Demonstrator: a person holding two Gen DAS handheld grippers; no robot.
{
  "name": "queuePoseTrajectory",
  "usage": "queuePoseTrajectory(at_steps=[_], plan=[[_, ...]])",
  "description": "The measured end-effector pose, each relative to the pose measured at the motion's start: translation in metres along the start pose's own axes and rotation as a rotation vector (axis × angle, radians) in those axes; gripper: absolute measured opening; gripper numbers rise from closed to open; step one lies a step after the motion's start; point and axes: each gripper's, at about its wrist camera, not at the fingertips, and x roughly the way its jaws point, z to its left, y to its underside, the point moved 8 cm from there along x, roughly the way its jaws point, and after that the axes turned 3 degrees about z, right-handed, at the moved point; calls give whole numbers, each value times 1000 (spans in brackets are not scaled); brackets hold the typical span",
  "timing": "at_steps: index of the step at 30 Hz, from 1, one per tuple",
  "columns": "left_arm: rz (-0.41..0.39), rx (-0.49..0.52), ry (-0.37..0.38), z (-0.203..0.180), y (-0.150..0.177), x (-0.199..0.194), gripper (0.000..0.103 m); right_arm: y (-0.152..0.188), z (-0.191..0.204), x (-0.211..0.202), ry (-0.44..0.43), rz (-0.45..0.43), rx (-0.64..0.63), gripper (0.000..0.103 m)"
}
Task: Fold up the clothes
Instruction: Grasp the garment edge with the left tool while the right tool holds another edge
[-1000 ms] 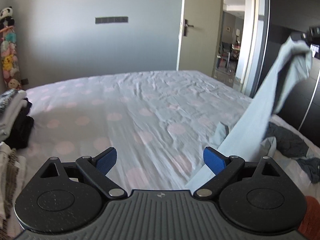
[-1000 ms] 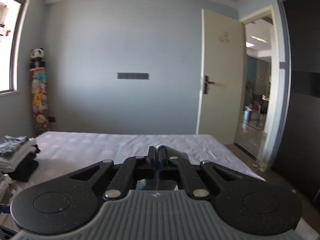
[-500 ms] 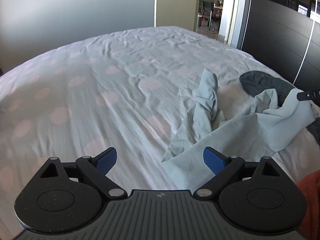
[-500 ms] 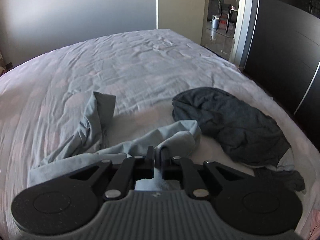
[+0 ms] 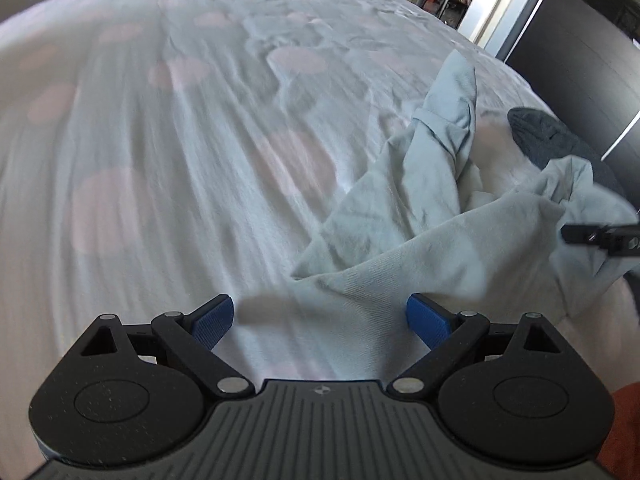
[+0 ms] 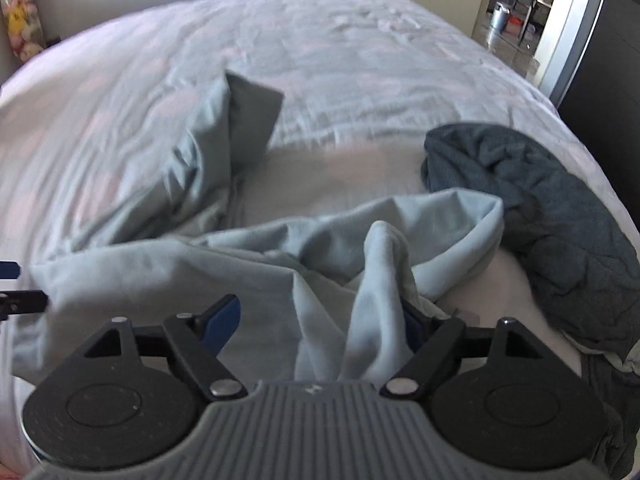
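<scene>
Pale blue cotton, looks like a long-sleeved top (image 6: 256,272), is lying rumpled on the bed (image 5: 168,152) near its front right corner, not flat and not folded. One sleeve (image 6: 224,148) sticks out away from the camera, and the body is bunched toward the right gripper (image 6: 320,324).

That gripper's jaws are spread wide with a ridge of the fabric standing between them, so it's not pinching anything as far as I can tell. My guess is the cloth is just heaped there against the far finger. The left gripper (image 5: 320,316) is also gaping, hovering low over the near edge of the top, with the hem running between its blue pads (image 5: 426,316). Seems a sensible spot if the idea is to catch an edge and spread the thing out, but that's my read only.

Other stuff: a dark grey garment (image 6: 552,216) is crumpled right next to the blue one, touching or tucked slightly under its right side. That could get dragged along if the top is pulled flat. Everything to the left is open polka-dot sheet, so plenty of room that way. Both views are a bit motion-blurred.
</scene>
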Motion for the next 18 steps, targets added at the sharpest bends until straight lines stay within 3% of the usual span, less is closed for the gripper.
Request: queuePoseTrajectory(at_steps=[2, 3, 4, 5, 6, 7, 10, 18], plan=[[-20, -17, 21, -4, 1, 4, 94, 4, 0, 11, 2, 23, 8, 82], [-31, -21, 31, -7, 1, 5, 79, 6, 1, 14, 1, 29, 8, 76], [-48, -2, 41, -12, 0, 4, 56, 7, 3, 16, 4, 34, -2, 61], [-61, 6, 49, -16, 0, 3, 49, 8, 5, 17, 11, 40, -17, 52], [-73, 10, 43, -18, -1, 0, 39, 10, 7, 18, 18, 46, -30, 31], [-86, 14, 36, -20, -2, -3, 26, 10, 8, 18, 22, 50, -34, 20], [-136, 0, 31, -16, -6, -24, 15, 6, 12, 8, 33, 35, -15, 10], [-314, -74, 5, 11, -20, -109, 12, -32, 78, -79, -17, -170, -126, 8]])
